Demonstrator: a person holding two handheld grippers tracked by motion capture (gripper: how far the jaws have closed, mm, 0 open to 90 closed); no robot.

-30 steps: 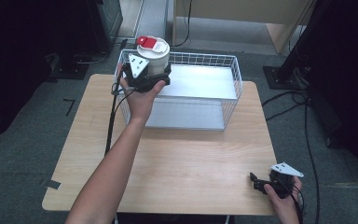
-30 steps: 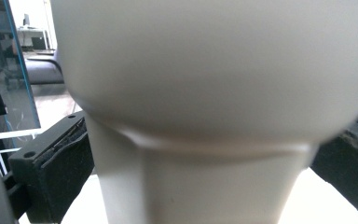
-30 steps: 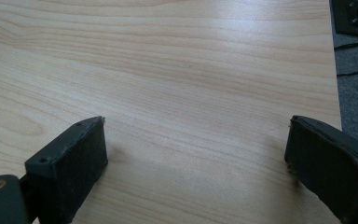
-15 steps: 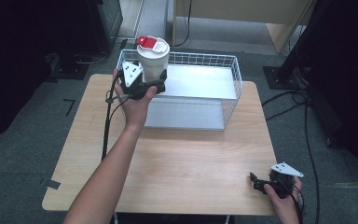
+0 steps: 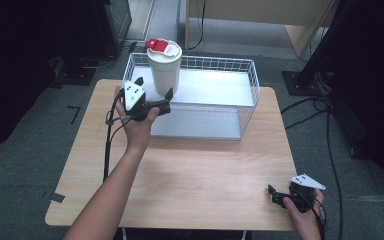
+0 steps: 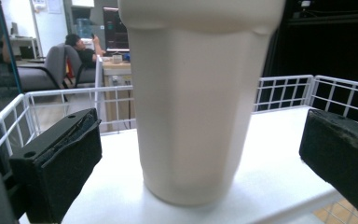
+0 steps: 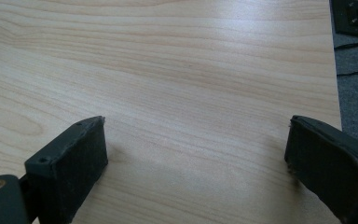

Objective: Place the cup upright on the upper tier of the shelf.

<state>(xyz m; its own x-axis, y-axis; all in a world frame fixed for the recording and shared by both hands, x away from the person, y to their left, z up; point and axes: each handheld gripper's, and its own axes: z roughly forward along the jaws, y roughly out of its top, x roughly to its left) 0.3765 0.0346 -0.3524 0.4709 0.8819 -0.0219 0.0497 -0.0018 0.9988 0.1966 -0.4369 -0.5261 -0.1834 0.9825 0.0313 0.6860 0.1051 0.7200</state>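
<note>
Your left gripper point(image 5: 154, 96), jaws spread w/ gaps both sides, frames the cream tumbler point(image 5: 164, 67) upright inside the wire basket point(image 5: 247, 97); right gripper point(image 5: 280, 196) rests spread, well clear.

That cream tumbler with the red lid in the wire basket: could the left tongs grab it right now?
Probably yes. The left tongs stand open just in front of the tumbler, a pad on either side and nothing between. The tumbler stands upright on the basket's white floor.
</note>
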